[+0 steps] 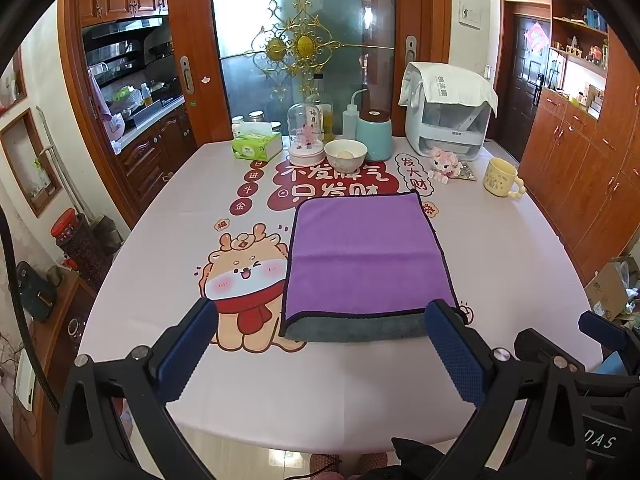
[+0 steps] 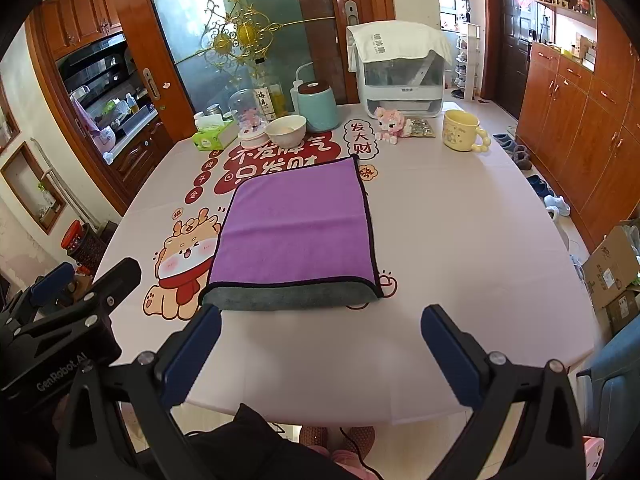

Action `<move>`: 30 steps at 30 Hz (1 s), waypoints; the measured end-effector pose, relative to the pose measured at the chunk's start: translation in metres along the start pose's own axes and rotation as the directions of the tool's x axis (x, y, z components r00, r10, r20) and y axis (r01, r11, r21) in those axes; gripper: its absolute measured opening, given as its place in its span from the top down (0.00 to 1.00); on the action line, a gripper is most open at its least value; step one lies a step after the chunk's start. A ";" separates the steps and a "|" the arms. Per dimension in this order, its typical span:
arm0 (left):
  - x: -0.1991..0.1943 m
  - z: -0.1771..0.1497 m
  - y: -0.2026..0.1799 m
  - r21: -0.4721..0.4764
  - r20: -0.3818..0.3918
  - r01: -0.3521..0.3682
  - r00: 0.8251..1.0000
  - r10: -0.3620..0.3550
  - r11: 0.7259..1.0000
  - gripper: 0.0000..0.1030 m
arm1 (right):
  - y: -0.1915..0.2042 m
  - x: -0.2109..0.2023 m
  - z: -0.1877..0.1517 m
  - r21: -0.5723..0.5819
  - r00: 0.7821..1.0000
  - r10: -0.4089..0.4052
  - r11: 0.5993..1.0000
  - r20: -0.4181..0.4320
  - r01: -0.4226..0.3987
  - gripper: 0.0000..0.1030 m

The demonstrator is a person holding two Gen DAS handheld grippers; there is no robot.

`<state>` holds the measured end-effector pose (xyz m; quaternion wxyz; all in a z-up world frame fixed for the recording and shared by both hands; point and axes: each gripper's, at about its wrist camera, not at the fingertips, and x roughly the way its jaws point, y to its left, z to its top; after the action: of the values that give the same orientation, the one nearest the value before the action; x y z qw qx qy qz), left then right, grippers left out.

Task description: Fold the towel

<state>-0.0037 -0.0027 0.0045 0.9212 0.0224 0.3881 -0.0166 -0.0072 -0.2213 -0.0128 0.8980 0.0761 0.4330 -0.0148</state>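
A purple towel [image 1: 362,252] with a grey underside and black trim lies folded flat on the pink printed tablecloth [image 1: 520,260]; its grey lower layer shows along the near edge. It also shows in the right wrist view [image 2: 298,228]. My left gripper [image 1: 320,320] is open and empty, held above the table just short of the towel's near edge. My right gripper [image 2: 320,324] is open and empty, near the table's front edge, in front of the towel's near right part. The left gripper's body shows at the left of the right wrist view [image 2: 60,320].
At the table's far side stand a tissue box [image 1: 256,146], a glass dome [image 1: 307,134], a white bowl [image 1: 345,155], a teal canister [image 1: 374,134], a white appliance [image 1: 448,120], a pink toy [image 1: 444,164] and a yellow mug [image 1: 502,178]. Cardboard boxes [image 2: 612,264] sit on the floor right.
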 end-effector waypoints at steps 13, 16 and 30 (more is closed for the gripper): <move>-0.001 -0.009 0.006 -0.006 -0.027 0.009 1.000 -0.009 1.000 0.01 | 0.000 0.000 -0.002 -0.001 1.000 -0.006 1.000 -0.004 0.006 0.02; -0.002 -0.012 0.008 -0.008 -0.034 0.009 0.999 -0.009 1.000 0.01 | 0.007 -0.003 -0.005 -0.004 1.000 -0.013 1.000 -0.007 0.013 0.02; 0.005 -0.020 0.024 0.001 -0.081 0.037 0.996 -0.036 0.999 0.01 | 0.025 -0.005 -0.020 0.006 0.997 -0.056 0.998 -0.044 0.056 0.03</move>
<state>-0.0138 0.0226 -0.0121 0.9042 0.0172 0.4256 -0.0330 -0.0240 -0.1937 -0.0180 0.8874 0.0673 0.4544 -0.0397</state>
